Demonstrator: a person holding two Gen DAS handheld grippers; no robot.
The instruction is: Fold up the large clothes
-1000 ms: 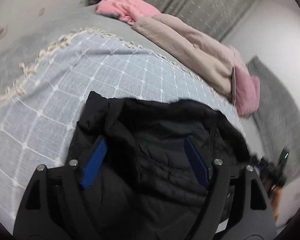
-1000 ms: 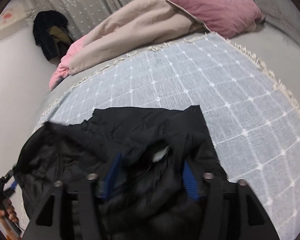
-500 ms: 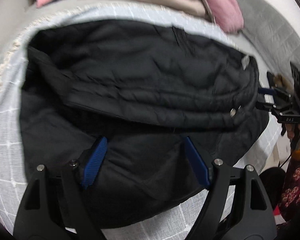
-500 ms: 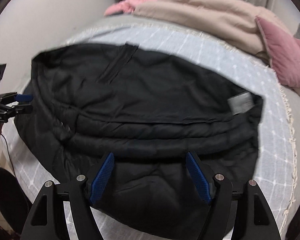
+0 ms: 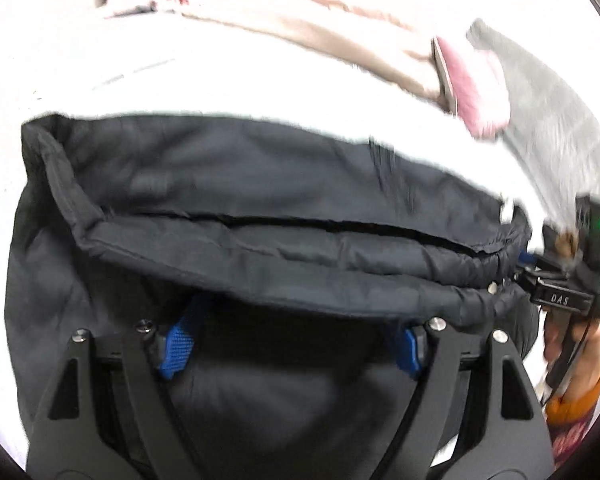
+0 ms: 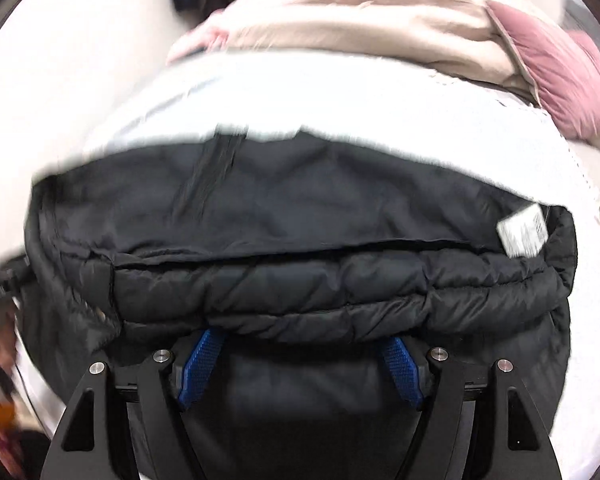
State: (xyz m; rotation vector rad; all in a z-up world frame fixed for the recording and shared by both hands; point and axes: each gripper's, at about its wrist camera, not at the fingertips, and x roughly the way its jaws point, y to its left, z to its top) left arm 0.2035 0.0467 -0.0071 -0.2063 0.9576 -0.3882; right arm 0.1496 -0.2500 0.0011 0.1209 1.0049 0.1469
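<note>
Since a second earlier both grippers had swung over the one black padded jacket [image 5: 260,216] lying folded on the near bedspread [image 6: 340,92], left gripper [image 5: 292,344] and right gripper [image 6: 300,364] wide, gripping nothing.

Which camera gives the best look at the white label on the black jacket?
The right wrist view. There the white label lies face up near the right end of the black jacket, fully exposed, though too blurred to read. The left wrist view shows only a thin white sliver at the jacket's far right edge, probably the same label.
</note>
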